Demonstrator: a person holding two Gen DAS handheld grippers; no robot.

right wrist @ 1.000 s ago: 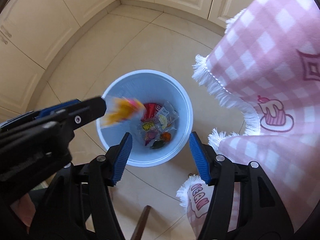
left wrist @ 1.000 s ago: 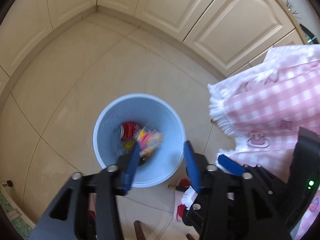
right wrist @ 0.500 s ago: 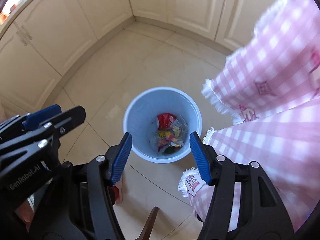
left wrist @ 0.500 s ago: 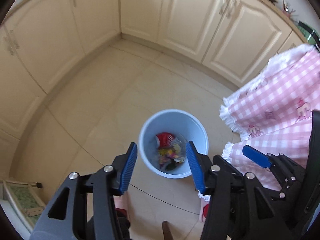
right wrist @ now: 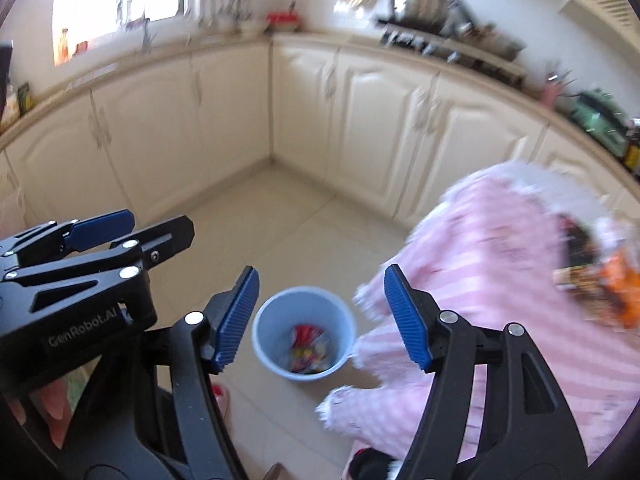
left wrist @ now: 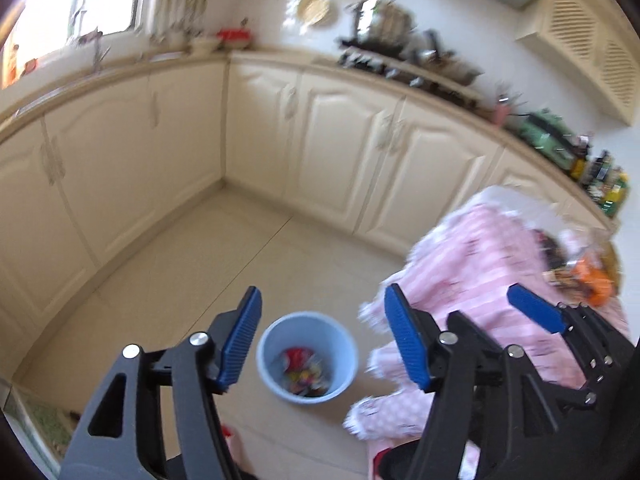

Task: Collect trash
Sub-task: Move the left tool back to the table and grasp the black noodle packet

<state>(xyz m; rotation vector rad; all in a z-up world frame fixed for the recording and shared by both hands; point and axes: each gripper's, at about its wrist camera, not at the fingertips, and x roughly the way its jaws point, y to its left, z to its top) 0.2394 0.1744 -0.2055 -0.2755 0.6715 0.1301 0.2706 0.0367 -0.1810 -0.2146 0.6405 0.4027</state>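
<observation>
Both tongs, left (left wrist: 322, 344) and right (right wrist: 322, 318), empty, jaws opening, above blue trash bin (left wrist: 307, 356) on floor.

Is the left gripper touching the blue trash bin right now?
Apart. The left wrist view shows the left gripper held well above the blue trash bin on the floor, its jaws opening with nothing between them.

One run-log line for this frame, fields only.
phase: between pickups | left gripper: opening, empty | right gripper: opening, empty | blue bin: on floor, wrappers inside | remaining trash: on pink tablecloth
</observation>
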